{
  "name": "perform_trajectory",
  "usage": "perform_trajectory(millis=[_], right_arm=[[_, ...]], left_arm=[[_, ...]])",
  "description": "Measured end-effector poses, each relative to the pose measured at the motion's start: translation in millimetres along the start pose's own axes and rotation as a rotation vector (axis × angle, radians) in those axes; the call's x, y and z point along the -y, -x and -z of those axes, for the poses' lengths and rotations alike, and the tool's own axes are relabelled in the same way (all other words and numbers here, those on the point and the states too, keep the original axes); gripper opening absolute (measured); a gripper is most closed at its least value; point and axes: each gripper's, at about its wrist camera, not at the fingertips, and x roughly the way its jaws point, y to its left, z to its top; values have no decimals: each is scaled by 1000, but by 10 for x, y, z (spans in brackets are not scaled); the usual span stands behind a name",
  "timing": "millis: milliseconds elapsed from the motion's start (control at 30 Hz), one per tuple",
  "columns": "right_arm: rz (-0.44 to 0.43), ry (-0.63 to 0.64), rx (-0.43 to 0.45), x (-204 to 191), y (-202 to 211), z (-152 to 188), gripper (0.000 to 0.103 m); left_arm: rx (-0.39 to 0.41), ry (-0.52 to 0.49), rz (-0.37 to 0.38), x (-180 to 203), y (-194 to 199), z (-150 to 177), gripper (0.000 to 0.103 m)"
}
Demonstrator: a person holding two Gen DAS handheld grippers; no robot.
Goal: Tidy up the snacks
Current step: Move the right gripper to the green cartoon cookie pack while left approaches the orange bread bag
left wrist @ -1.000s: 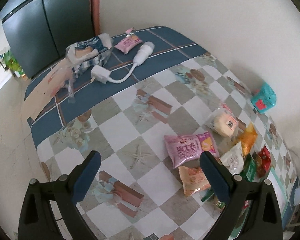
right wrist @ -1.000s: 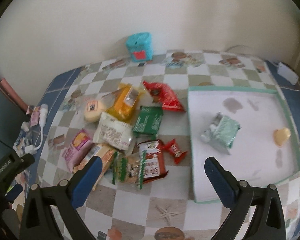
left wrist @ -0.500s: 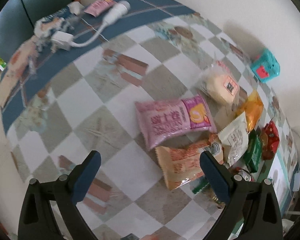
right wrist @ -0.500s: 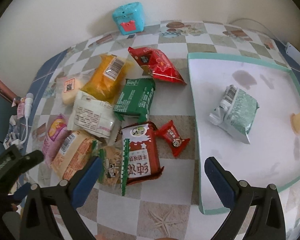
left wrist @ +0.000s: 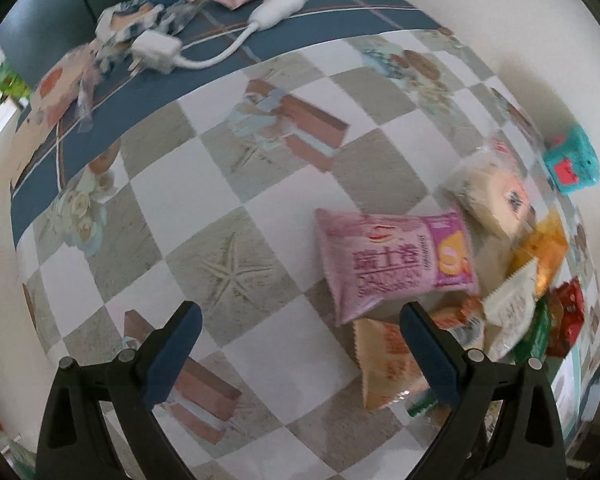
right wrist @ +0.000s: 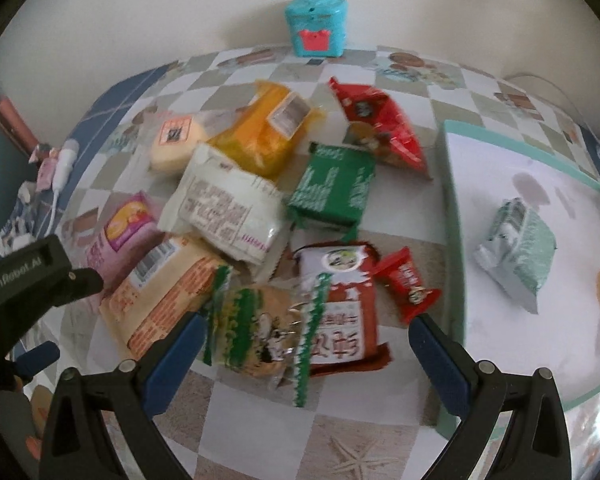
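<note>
**Both claws closing on the snack pile; tray nearly bare**

Over the last second both claws have dropped lower and nearer the pile, so picking appears about to begin. The right claw [right wrist: 304, 356] stands spread wide and empty above the green-trimmed packet [right wrist: 256, 332] and the red-and-white pack [right wrist: 340, 312], just left of the tray [right wrist: 452, 216]. The left claw [left wrist: 298, 344] is likewise spread and empty, its right finger over the beige packet [left wrist: 384, 360], with the pink packet [left wrist: 396, 264] just beyond.

The tray holds one pale green packet [right wrist: 516, 248] and a small yellow item, possibly a sweet, at its far side; the view there is blurred. The rest of the tray floor is free for placing. Left of the pile the bench [left wrist: 228, 220] lies open. The tray's raised rim must be cleared on transfer.
</note>
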Motion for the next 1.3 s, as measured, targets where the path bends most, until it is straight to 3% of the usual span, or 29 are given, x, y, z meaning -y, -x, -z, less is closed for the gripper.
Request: perform_trajectory(millis=[200,367,633,1000,1300], right_arm=[[29,44,-7,-116,-85,46,103],[25,11,-26,-6,-123,51,103],[53,-10,-23,155,-82,50,103],[3,13,15,125,11,19,67],[-24,-30,15,294,47,17,64]], left_arm=[[3,-6,-65,-54,-70,-26,99],[-16,-43,-108,-50,-139,2,99],[-26,-103,-79,93,-130,135,99],[24,-237,12,371,149,191,99],[-29,-324,76,664,40,295,99]])
